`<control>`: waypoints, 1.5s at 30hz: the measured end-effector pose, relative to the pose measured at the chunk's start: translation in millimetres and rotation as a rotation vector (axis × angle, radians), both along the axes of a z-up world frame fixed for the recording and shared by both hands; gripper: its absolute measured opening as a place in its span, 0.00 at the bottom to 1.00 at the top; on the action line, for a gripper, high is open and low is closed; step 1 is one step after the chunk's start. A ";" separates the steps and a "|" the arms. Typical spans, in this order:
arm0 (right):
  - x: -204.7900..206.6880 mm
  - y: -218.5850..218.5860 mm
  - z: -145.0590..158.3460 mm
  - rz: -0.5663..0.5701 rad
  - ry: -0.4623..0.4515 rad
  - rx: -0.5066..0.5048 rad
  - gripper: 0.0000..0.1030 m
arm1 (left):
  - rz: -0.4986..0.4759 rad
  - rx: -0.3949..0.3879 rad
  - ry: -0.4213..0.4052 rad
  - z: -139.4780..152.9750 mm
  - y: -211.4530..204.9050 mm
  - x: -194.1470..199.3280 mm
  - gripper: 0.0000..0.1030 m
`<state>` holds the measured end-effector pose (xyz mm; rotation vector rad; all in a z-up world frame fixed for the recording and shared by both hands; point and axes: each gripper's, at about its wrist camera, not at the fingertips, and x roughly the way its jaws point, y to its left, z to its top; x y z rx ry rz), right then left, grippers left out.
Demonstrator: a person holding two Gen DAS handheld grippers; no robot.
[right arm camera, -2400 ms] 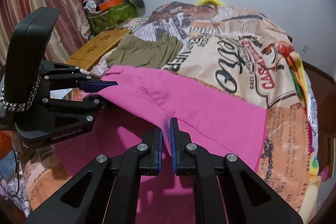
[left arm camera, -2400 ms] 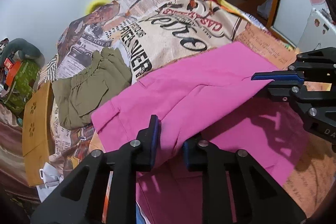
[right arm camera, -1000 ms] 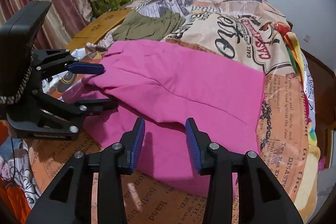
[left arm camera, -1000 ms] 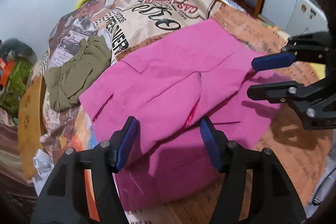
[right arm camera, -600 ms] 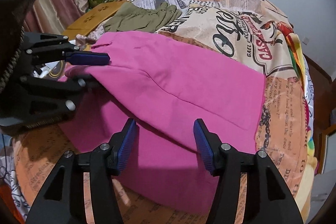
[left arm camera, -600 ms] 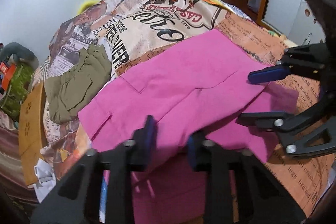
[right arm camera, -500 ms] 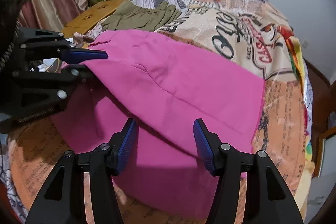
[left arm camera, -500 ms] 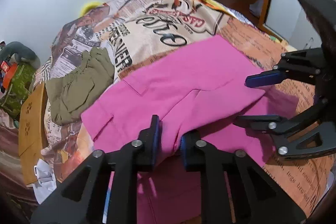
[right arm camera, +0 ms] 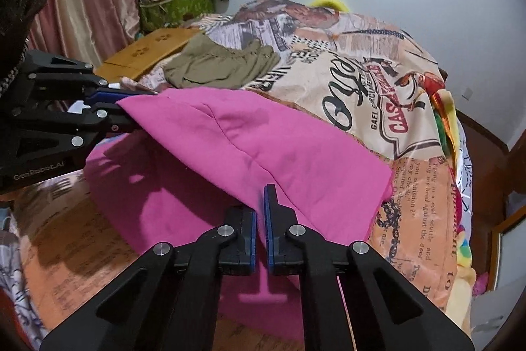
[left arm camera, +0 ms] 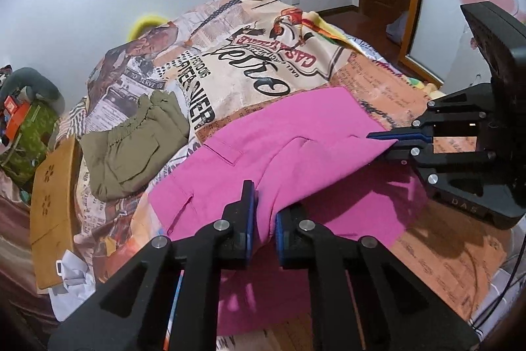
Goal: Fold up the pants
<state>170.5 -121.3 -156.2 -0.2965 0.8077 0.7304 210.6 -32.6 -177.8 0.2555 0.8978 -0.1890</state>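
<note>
1. On the bed's printed blanket (left arm camera: 250, 61) lie my pink pants (left arm camera: 296, 140), near edge lifted.
2. My left tool (left arm camera: 263, 213) is clamped on that edge's fabric.
3. My right tool (right arm camera: 259, 213) pinches the same edge further along.
4. Olive shorts (left arm camera: 131, 147) lie beyond, apart.

Soft, even indoor light fills both views, moderately bright, its source out of sight above. The lifted pink pants (left arm camera: 296, 147) cast a dark shadow on their lower layer, and the right hand-held gripper (left arm camera: 391, 142) throws a shadow on the bed (left arm camera: 453, 252). Both views are sharp. Fisheye bending curves the walls and bed, and black vignetting rings the corners. No glare shows
</note>
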 end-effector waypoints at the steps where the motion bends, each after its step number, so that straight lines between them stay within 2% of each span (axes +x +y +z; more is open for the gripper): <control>1: -3.7 -1.4 2.5 0.005 0.000 0.005 0.04 | -0.001 -0.003 0.000 1.2 -0.3 -3.0 0.10; 9: -25.0 -7.0 1.8 0.024 0.030 0.003 0.04 | -0.034 0.005 0.047 -7.6 -7.5 -31.1 0.10; 17: -31.9 -7.7 -15.9 0.020 0.117 -0.016 0.05 | -0.023 -0.018 0.110 -25.6 -7.3 -39.0 0.11; 24: -36.3 -6.4 -26.5 -0.002 0.178 -0.034 0.08 | 0.004 0.011 0.146 -38.7 -6.7 -45.0 0.17; 26: -38.0 -7.5 -27.3 -0.013 0.194 -0.035 0.18 | 0.002 0.015 0.150 -38.4 -5.6 -47.5 0.23; 27: -38.1 -8.8 -27.3 -0.026 0.201 -0.039 0.23 | 0.002 0.009 0.153 -37.1 -3.7 -48.9 0.33; 28: -38.6 -9.8 -26.9 -0.034 0.201 -0.041 0.34 | 0.003 0.003 0.153 -35.8 -1.6 -49.4 0.44; 29: -39.8 -11.2 -25.5 -0.044 0.197 -0.040 0.43 | 0.009 -0.010 0.149 -33.4 1.8 -50.7 0.49; 30: -40.8 -13.1 -23.8 -0.050 0.191 -0.037 0.46 | 0.015 -0.015 0.145 -31.4 4.4 -51.5 0.55; 34: -43.4 -21.4 -15.3 -0.074 0.172 -0.019 0.55 | 0.064 -0.014 0.133 -22.5 18.9 -54.8 0.70; 36: -44.1 -27.5 -10.5 -0.087 0.162 -0.004 0.56 | 0.084 -0.023 0.118 -17.4 26.9 -56.9 0.74; 40: -41.3 -40.1 -2.3 -0.111 0.156 0.024 0.58 | 0.151 -0.038 0.064 -3.1 48.9 -60.3 0.75; 45: -33.0 -62.1 3.0 -0.183 0.148 0.047 0.63 | 0.233 -0.064 0.046 4.6 77.1 -56.8 0.75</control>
